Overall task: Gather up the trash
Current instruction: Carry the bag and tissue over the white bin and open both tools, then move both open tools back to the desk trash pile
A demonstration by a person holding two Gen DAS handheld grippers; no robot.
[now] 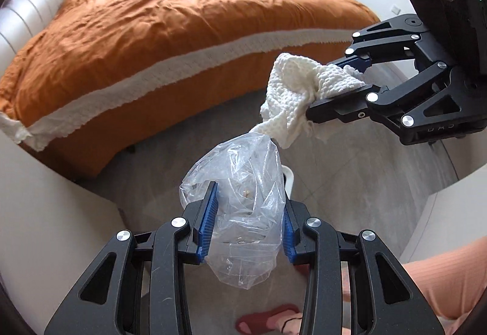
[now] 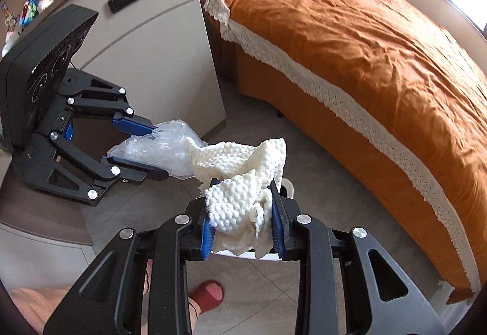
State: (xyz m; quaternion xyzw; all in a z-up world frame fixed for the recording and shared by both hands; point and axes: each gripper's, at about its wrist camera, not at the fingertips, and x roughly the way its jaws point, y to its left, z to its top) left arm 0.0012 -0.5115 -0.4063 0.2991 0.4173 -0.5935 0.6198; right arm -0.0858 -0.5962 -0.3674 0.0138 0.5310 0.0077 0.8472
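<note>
My left gripper (image 1: 248, 204) is shut on a crumpled clear plastic bag (image 1: 243, 213) and holds it in the air above the floor; it also shows in the right wrist view (image 2: 158, 152) with the bag (image 2: 152, 149). My right gripper (image 2: 243, 201) is shut on a white crumpled paper towel (image 2: 240, 183). In the left wrist view the right gripper (image 1: 334, 88) holds the towel (image 1: 301, 91) just above the bag, and the towel's lower end touches the bag's top. A white bin rim (image 1: 288, 176) shows below, mostly hidden.
A bed with an orange cover (image 1: 182, 30) and white lace trim stands ahead. A white cabinet (image 2: 146, 40) with small items on top is at the left. My feet in red slippers (image 2: 207, 295) are on the grey tile floor (image 1: 350, 183).
</note>
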